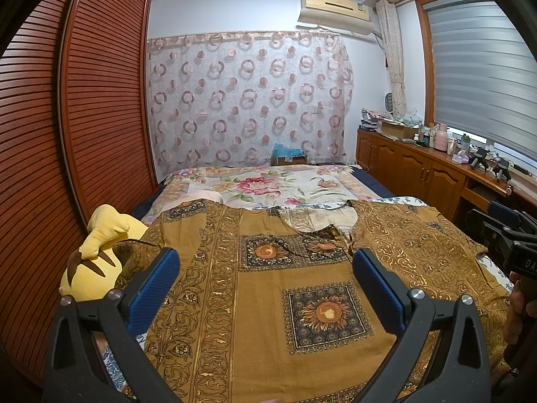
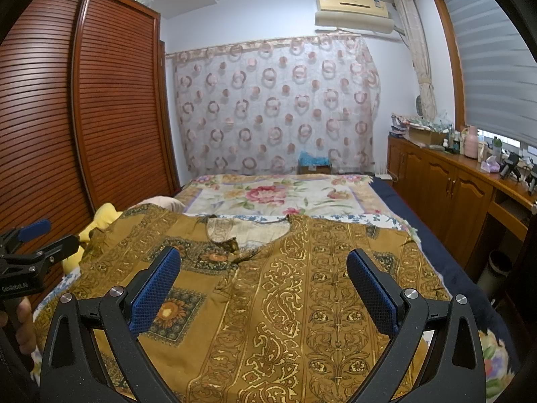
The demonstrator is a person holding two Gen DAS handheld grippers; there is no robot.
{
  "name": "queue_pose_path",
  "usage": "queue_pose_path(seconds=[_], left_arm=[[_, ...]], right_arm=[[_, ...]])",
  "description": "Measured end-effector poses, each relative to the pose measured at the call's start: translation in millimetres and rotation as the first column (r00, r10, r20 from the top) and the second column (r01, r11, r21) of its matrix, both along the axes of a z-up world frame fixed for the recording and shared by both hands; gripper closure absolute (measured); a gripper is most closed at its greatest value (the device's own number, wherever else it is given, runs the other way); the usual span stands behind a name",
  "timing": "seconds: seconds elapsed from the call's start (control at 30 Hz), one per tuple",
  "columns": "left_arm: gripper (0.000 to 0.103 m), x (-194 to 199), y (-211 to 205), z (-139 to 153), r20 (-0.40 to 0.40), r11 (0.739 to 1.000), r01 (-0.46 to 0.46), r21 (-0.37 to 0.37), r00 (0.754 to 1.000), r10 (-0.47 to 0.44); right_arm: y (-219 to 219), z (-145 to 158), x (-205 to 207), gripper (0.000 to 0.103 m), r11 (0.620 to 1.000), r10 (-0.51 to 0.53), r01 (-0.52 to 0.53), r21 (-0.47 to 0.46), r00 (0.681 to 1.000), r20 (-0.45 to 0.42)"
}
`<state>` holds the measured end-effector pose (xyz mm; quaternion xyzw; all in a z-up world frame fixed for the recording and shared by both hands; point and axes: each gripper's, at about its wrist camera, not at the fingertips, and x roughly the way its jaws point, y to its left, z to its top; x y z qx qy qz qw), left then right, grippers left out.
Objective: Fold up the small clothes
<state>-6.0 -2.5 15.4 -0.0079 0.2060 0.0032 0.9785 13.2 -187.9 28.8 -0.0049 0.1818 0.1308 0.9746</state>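
Note:
A mustard-brown garment (image 1: 285, 278) with gold scrollwork and dark sunflower squares lies spread flat on the bed, neckline at the far side. It also shows in the right wrist view (image 2: 302, 285). My left gripper (image 1: 266, 262) is open and empty, held above the garment's left half. My right gripper (image 2: 263, 262) is open and empty, above the garment's right half. The right gripper also shows at the right edge of the left wrist view (image 1: 503, 231); the left gripper shows at the left edge of the right wrist view (image 2: 37, 241).
A yellow plush toy (image 1: 100, 255) lies at the garment's left edge. A floral bedspread (image 1: 268, 184) covers the far bed. A louvred wooden wardrobe (image 1: 67, 117) stands at left, a cluttered wooden cabinet (image 1: 419, 164) at right, a small bin (image 2: 496, 268) below it.

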Motion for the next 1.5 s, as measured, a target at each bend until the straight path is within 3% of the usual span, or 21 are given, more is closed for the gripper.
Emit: queue_pose_path(seconds=[0.4, 0.8, 1.2, 1.5], left_arm=[[0.000, 7, 11, -5, -0.039, 1.000, -0.009, -0.003, 0.999, 0.009], [0.000, 30, 56, -44, -0.128, 0.999, -0.020, 0.030, 0.992, 0.023], [0.000, 61, 129, -79, -0.270, 0.995, -0.082, 0.055, 0.958, 0.094], [0.007, 78, 183, -86, -0.334, 0.997, -0.072, -0.004, 0.940, 0.066]], right_arm=[[-2, -4, 0, 0.001, 1.000, 0.022, -0.023, -0.014, 0.999, -0.026], [35, -24, 14, 0.001, 0.993, 0.070, -0.077, -0.085, 0.994, -0.078], [75, -43, 45, 0.001, 0.968, 0.203, -0.224, -0.112, 0.964, -0.169], [89, -54, 53, 0.001, 0.947, 0.260, -0.295, -0.130, 0.937, -0.234]])
